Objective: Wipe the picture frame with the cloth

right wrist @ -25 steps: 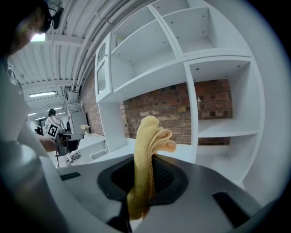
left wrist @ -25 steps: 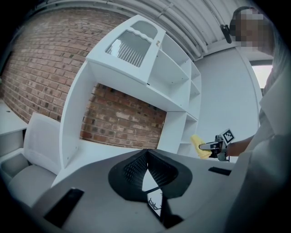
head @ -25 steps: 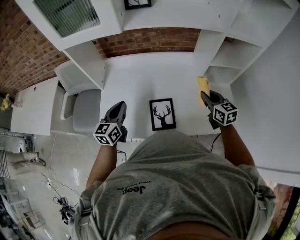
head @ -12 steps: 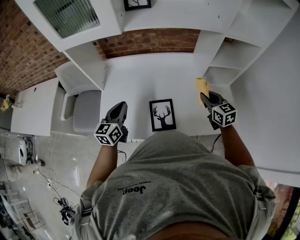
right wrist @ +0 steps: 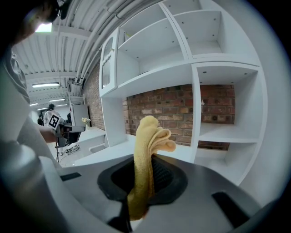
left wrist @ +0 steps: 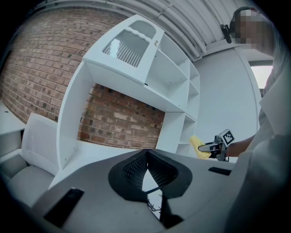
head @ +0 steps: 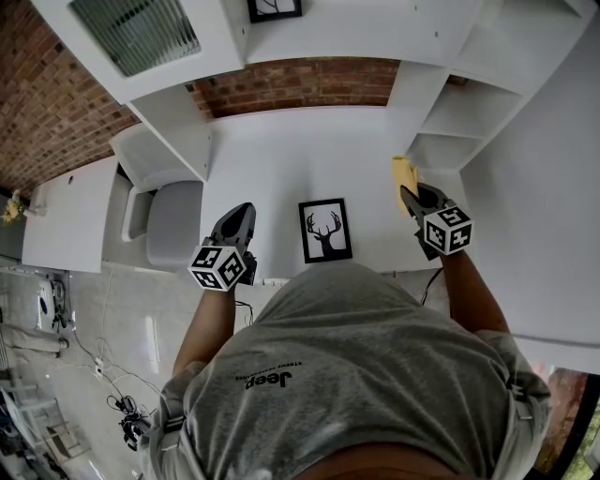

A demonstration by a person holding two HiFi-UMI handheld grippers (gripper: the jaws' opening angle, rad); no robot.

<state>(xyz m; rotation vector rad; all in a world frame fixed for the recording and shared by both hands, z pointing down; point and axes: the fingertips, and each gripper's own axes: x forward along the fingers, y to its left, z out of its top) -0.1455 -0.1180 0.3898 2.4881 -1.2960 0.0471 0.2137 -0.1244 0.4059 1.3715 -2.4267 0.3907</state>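
Observation:
A black picture frame [head: 325, 229] with a deer silhouette lies flat on the white desk [head: 291, 159], near its front edge. My left gripper [head: 241, 214] hovers to the frame's left, shut with nothing between its jaws; through a thin slit between them the left gripper view shows part of the frame [left wrist: 153, 205]. My right gripper [head: 410, 195] is off to the frame's right, shut on a yellow cloth [head: 404, 172]. That cloth [right wrist: 146, 159] stands folded up out of the jaws in the right gripper view.
White shelving [head: 459, 112] rises at the desk's right and a white cabinet [head: 173, 131] at its left, with a brick wall [head: 300, 82] behind. A grey chair [head: 173, 220] stands left of the desk. Another framed picture [head: 275, 7] sits on the top shelf.

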